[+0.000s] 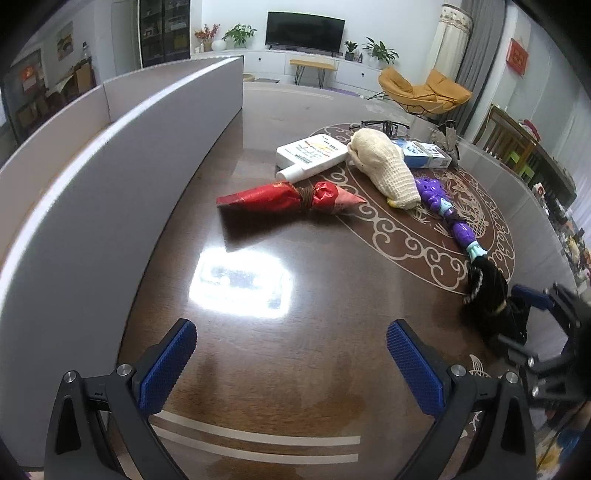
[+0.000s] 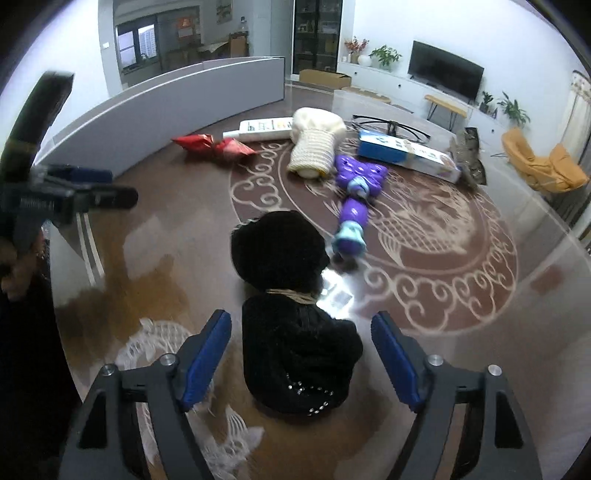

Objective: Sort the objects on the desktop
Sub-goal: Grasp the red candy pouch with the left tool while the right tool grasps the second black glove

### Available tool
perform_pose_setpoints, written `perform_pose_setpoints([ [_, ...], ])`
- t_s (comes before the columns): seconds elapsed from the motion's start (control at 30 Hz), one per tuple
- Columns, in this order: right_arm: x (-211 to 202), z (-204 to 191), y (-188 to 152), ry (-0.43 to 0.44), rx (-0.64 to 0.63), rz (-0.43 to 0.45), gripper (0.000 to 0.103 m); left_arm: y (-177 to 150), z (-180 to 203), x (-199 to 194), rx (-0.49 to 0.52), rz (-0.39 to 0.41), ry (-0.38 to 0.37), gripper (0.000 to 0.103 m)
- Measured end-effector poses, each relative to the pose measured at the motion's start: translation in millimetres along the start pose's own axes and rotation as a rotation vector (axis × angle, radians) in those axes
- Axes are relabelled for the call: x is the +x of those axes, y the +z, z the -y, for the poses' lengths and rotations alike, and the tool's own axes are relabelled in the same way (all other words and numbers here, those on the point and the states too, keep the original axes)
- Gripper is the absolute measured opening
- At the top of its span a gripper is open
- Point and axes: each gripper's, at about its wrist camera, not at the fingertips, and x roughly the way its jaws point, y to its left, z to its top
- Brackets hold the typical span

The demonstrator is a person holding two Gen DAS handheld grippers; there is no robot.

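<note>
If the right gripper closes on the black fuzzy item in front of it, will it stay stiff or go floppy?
Probably floppy: the black fuzzy item looks like soft fabric cinched by a cord, so the ends may sag. Likely light, and unlikely to roll. The right gripper stands open around it, pads apart from it.

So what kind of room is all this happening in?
Most likely a home living room: a flat-screen TV on a long white cabinet, potted plants beside it, and a yellow lounge chair beyond the glossy brown table.

Black tied bundle on table
</note>
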Motion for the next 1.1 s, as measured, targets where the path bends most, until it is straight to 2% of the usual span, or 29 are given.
perform_pose_setpoints([
  [0.13,0.5,0.7,3.3,0.035,0.004,0.01,0.079,-1.3,-2.5,2.6,-0.036,-0.005,-0.006,0.103],
  [0.2,6.1,-1.6,7.0,0.021,-0.018,0.01,0.079,2.2,1.0,-4.3,-0.024,0.047,-0.008,0.103],
  [0.23,8.9,-2.7,8.6,0.019,-0.02,0.013,0.079,6.6,4.5,-6.6,0.0,0.074,-0.013,0.103],
  [0.33,12.8,-3.5,6.3,0.041,0.011,0.008,0.079,33.7,21.1,-4.7,0.143,0.117,0.053,0.103],
  [0.4,14.0,-2.1,2.5,0.057,0.04,0.007,0.079,53.4,31.5,2.4,0.266,0.144,0.06,0.103],
  [0.47,12.2,-2.2,-2.1,0.047,0.045,0.022,0.081,69.9,32.8,21.4,0.335,0.121,0.025,0.103],
  [0.6,7.4,-0.3,-9.0,0.038,0.064,0.03,0.081,84.6,19.0,69.3,0.302,-0.039,-0.041,0.103],
  [0.67,4.1,3.4,-12.7,0.044,0.084,0.034,0.081,77.7,21.0,69.6,0.325,-0.042,-0.056,0.103],
  [0.73,0.8,7.1,-17.7,0.057,0.094,0.034,0.082,65.0,26.6,56.1,0.36,-0.044,-0.156,0.086],
  [0.77,-1.1,8.1,-20.2,0.063,0.087,0.032,0.082,55.8,30.3,48.0,0.383,-0.067,-0.221,0.083],
  [0.8,-2.8,8.8,-22.3,0.071,0.072,0.027,0.082,49.9,33.4,43.5,0.403,-0.082,-0.241,0.082],
  [0.83,-3.3,9.3,-22.9,0.077,0.058,0.019,0.082,45.5,36.3,40.3,0.425,-0.086,-0.234,0.082],
  [0.9,-2.3,10.5,-19.5,0.089,0.023,-0.01,0.082,41.8,41.8,35.9,0.461,-0.069,-0.151,0.082],
  [0.97,-2.4,12.3,-11.3,0.094,-0.004,-0.018,0.082,48.6,41.3,38.1,0.439,-0.044,-0.068,0.082],
  [1.1,-2.0,14.0,14.9,0.127,-0.049,-0.03,0.082,65.8,42.0,49.9,0.341,-0.047,-0.07,0.083],
])
